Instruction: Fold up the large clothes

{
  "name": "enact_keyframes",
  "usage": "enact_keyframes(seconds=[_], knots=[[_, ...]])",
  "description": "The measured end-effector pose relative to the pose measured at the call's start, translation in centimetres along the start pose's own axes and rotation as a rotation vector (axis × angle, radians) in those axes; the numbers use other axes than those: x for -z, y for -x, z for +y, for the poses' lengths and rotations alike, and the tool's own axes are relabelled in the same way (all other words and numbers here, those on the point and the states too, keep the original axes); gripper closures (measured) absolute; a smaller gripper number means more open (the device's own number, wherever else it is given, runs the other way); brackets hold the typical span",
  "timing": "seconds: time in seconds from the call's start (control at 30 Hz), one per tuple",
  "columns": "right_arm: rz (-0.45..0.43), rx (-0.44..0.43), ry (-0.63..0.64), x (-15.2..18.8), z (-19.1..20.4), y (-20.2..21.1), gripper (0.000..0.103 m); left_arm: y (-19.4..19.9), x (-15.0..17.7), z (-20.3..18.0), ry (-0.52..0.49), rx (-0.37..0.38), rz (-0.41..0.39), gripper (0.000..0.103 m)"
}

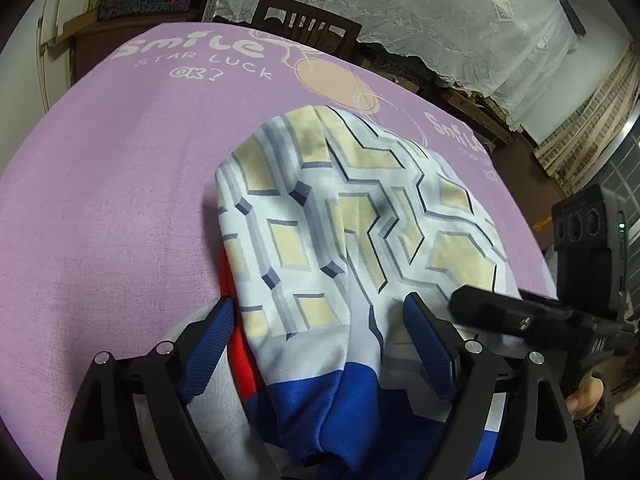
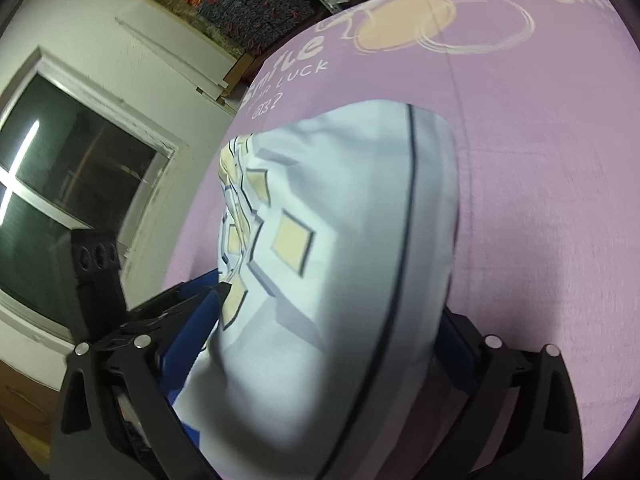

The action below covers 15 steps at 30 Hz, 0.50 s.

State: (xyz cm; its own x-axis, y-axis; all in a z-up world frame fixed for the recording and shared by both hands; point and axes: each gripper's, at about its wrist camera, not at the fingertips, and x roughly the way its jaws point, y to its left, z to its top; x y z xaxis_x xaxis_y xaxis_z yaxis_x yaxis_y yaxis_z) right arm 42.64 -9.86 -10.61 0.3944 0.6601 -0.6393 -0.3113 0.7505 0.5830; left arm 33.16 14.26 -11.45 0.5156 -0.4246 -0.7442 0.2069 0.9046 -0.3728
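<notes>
From the left wrist view, we note the garment point(image 1: 340, 216) lying bunched on the purple cloth point(image 1: 120, 184) that covers the table, its pale geometric print on top, a blue band and a strip of red near the camera. The left gripper point(image 1: 320, 344) has its blue pads point(image 1: 210, 350) standing wide apart, one on each side of the heaped fabric, and we see no pad pressing on it, so we judge nothing is pinched. The right gripper's black body point(image 1: 532, 322) comes in from the right edge, close over the same fold. Our concern here: if the left jaws close where they stand, they may take several layers at once, and a lift would drag the whole heap instead of one edge. From the right wrist view, the garment point(image 2: 340, 280) fills the middle of the frame, a dark seam line running along it, and the right gripper point(image 2: 320, 340) straddles it with jaws spread wide; the far pad point(image 2: 460, 352) is largely hidden behind the cloth, so contact there we cannot tell. The left gripper point(image 2: 176, 304) sits just beside it at lower left. Risks we judge: the two tools are near enough to collide, and the fabric may slide on the purple cloth or pull it askew.
</notes>
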Motion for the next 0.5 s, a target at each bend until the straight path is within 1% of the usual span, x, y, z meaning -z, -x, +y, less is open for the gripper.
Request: enact_keyframes(seconds=[0.07, 0.1, 0.17, 0.23, 0.3, 0.43, 0.5], knots=[[-0.012, 0.038, 0.060, 0.2, 0.8, -0.4, 0.006, -0.1, 0.1, -0.4, -0.017, -0.008, -0.008, 0.024], [-0.020, 0.056, 0.090, 0.4, 1.2, -0.5, 0.007, -0.1, 0.2, -0.8, -0.033, -0.020, -0.014, 0.025], [-0.035, 0.075, 0.118, 0.6, 1.4, -0.7, 0.013, 0.0, 0.4, -1.3, -0.054, -0.034, -0.024, 0.026], [-0.048, 0.066, 0.115, 0.7, 1.3, -0.4, 0.025, 0.1, 0.5, -1.7, -0.067, -0.044, -0.033, 0.026], [-0.059, 0.045, 0.097, 0.8, 0.9, 0.2, 0.031, 0.3, 0.6, -2.0, -0.078, -0.054, -0.043, 0.026], [-0.068, 0.020, 0.070, 0.8, 0.6, 0.8, 0.038, 0.7, 0.9, -2.8, -0.108, -0.081, -0.066, 0.027], [-0.072, 0.014, 0.067, 0.8, 0.6, 1.0, 0.039, 0.8, 0.9, -3.0, -0.115, -0.085, -0.069, 0.027]])
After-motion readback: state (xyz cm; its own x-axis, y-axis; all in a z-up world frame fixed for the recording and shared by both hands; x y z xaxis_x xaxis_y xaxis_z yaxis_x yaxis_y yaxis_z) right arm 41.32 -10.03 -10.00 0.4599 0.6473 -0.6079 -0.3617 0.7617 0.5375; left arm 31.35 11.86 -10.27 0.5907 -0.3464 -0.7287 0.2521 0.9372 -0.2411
